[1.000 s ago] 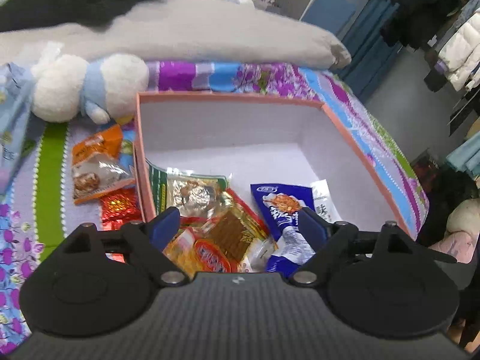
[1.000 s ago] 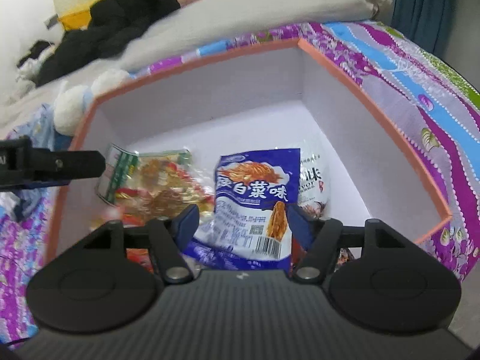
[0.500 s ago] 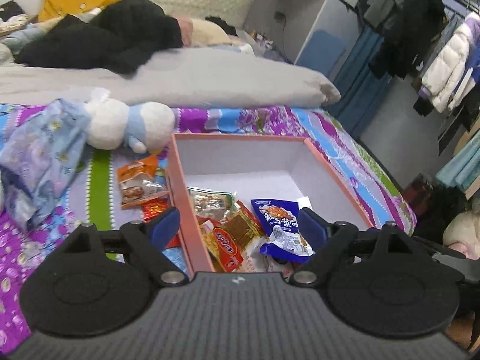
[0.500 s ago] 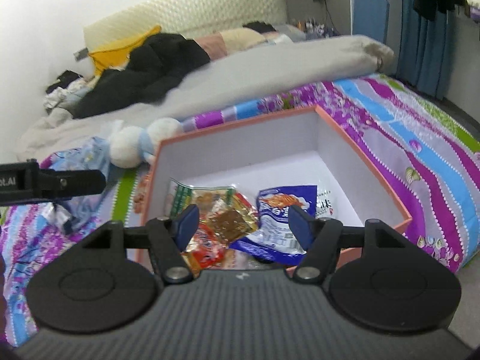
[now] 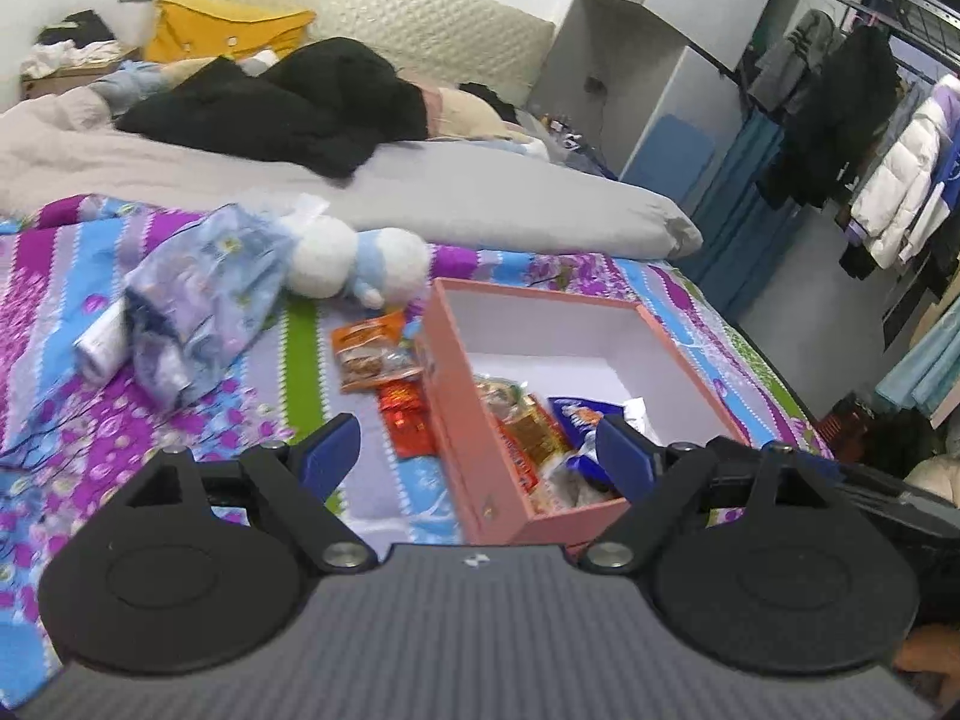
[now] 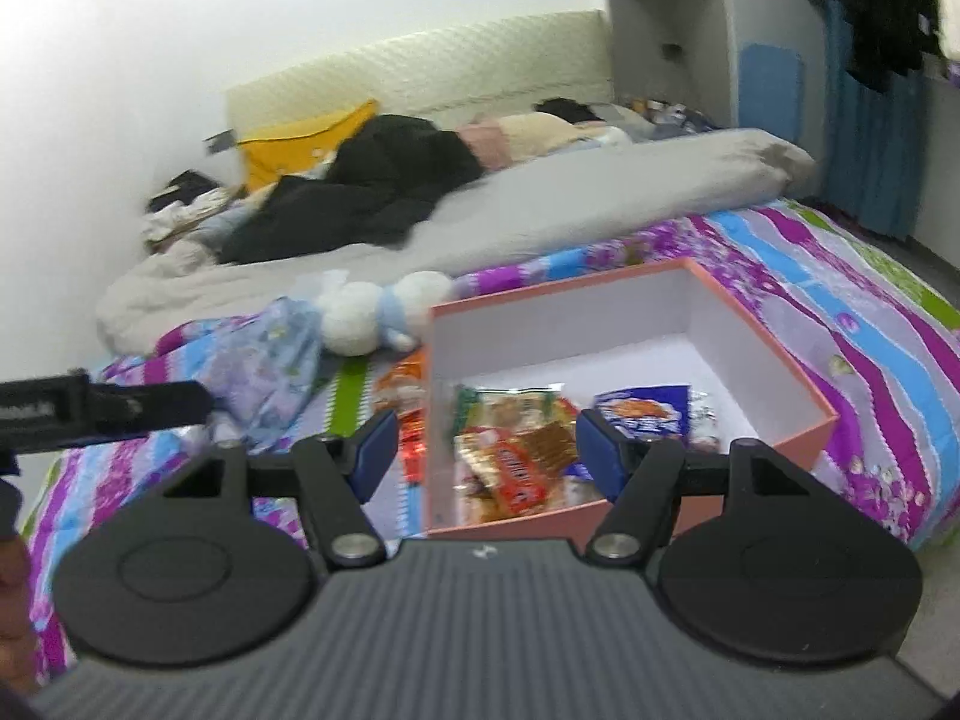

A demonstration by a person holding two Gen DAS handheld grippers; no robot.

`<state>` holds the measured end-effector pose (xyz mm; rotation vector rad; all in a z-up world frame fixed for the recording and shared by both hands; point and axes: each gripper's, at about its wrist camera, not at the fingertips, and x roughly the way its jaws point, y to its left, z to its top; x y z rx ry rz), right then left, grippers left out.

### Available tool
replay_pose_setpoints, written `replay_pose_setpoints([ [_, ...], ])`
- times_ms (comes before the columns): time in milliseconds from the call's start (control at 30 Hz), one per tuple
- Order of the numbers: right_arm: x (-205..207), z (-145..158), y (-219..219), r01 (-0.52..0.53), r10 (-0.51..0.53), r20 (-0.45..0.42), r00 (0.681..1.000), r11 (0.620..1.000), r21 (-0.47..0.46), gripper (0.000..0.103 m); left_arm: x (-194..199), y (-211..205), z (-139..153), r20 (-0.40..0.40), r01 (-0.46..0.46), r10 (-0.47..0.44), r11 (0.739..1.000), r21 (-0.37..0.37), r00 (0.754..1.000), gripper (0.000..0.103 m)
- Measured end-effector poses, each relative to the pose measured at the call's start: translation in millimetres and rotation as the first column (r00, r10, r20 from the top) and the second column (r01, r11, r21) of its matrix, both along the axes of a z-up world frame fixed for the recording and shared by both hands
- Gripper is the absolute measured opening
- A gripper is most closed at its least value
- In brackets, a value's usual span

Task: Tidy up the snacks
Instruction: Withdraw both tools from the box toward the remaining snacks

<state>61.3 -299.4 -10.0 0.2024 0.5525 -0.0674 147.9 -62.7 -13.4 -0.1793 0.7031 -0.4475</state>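
Both grippers' jaws spread, empty, above the snacks [image 6: 516, 450] in the pink box [image 6: 798, 390].

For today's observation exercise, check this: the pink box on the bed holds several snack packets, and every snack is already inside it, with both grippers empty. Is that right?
Not quite. Two snacks still lie on the bedspread beside the box: an orange packet and a red packet, clearest in the left wrist view. The rest holds: the box holds several packets, and the left gripper and right gripper are empty.

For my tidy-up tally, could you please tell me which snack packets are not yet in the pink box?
Two: the orange packet and the red packet lie on the bedspread beside the pink box; the rest sit inside it.
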Motion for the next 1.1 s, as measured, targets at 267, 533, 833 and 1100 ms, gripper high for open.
replay_pose_setpoints([
  [267,-25.8,-5.8,41.2,-0.034,0.033,0.014,0.999,0.999,0.023,0.068,-34.0,46.0,-12.0,0.0,-0.062,0.062,0.998,0.011,0.998,0.089],
  [533,-38.5,-21.2,70.9,-0.081,0.081,-0.025,0.996,0.997,0.012,0.068,-39.1,67.9,-35.3,-0.052,-0.095,0.097,0.995,0.033,0.994,0.089],
  [833,-46.4,-0.1,83.0,-0.153,0.144,-0.08,0.986,0.98,-0.127,0.068,-19.2,73.6,-31.2,-0.042,-0.094,0.097,0.993,0.067,0.994,0.089],
  [1100,-37.5,10.3,100.5,-0.232,0.208,-0.213,0.955,0.969,-0.092,0.068,-11.8,70.8,-33.8,-0.041,-0.091,0.095,0.991,0.096,0.995,0.089],
])
